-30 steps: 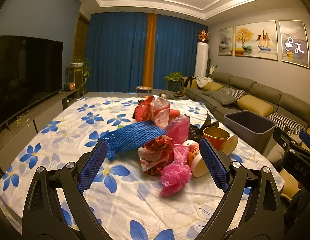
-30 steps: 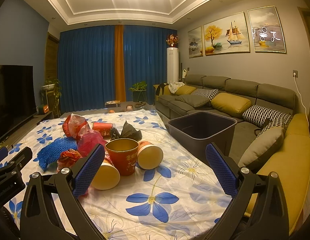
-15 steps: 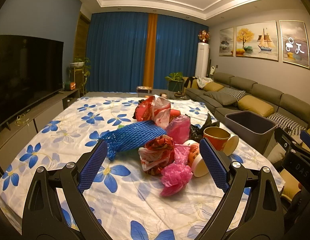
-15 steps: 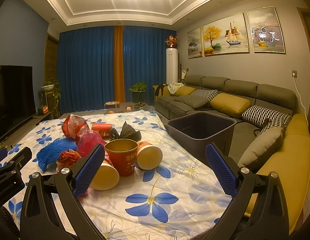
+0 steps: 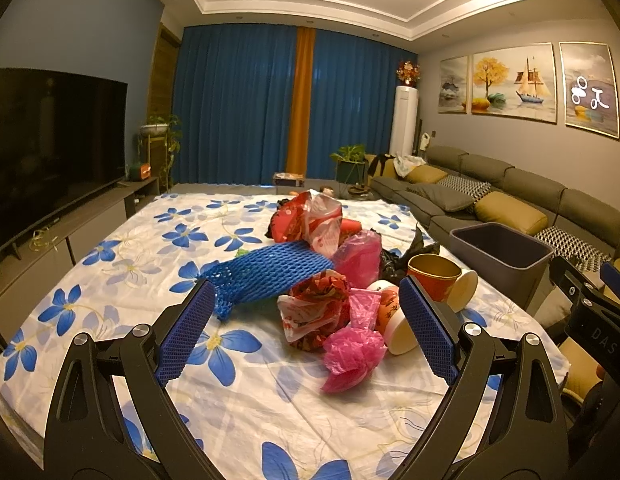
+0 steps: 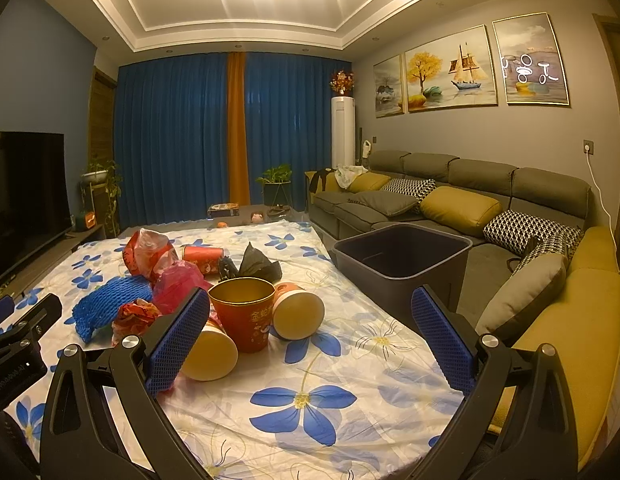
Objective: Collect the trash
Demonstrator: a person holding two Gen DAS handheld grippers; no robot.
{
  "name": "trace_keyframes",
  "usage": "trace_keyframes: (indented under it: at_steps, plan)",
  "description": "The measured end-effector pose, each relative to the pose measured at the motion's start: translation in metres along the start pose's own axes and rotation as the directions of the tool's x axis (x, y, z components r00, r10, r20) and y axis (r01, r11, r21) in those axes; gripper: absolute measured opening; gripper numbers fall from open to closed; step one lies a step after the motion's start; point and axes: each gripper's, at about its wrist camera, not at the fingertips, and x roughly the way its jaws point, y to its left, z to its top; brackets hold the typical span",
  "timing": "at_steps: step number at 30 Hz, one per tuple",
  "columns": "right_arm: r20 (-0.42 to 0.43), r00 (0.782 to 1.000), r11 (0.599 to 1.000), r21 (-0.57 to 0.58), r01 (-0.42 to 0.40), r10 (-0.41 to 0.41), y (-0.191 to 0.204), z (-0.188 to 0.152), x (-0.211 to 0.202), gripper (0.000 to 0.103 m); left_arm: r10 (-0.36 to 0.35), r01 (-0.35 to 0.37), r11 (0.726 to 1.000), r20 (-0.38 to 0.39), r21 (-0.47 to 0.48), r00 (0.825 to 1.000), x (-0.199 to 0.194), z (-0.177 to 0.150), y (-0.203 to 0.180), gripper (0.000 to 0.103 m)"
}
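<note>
A heap of trash lies on the flowered tablecloth (image 5: 122,264): a blue foam net (image 5: 270,276), a crumpled pink bag (image 5: 352,354), a red-and-white wrapper (image 5: 314,312), red plastic bags (image 5: 310,220) and paper cups. An upright red cup (image 6: 244,312) stands between two cups lying on their sides (image 6: 298,312) (image 6: 210,354). My left gripper (image 5: 306,332) is open, hovering just short of the heap. Nothing sits between the fingers of my open right gripper (image 6: 310,352), which is near the cups. A dark grey bin (image 6: 402,260) stands beside the table's right edge.
A grey sofa (image 6: 470,200) with yellow and patterned cushions runs along the right wall behind the bin. A TV (image 5: 50,140) on a low cabinet is at the left. Blue curtains (image 5: 238,104) and potted plants are at the back.
</note>
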Motion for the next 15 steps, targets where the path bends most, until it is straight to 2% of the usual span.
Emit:
trace_keyframes:
  at_steps: [9,15]
  plan:
    - [-0.004,1.000,1.000,0.002,-0.014,0.014,0.000,-0.005,0.003,0.098,-0.013,0.014,1.000,0.019,-0.018,1.000,0.002,-0.004,0.015,0.091]
    - [-0.004,0.999,0.999,-0.002,-0.045,0.045,0.005,-0.011,0.006,0.098,0.023,-0.023,0.999,0.009,-0.049,1.000,0.007,-0.009,0.037,0.089]
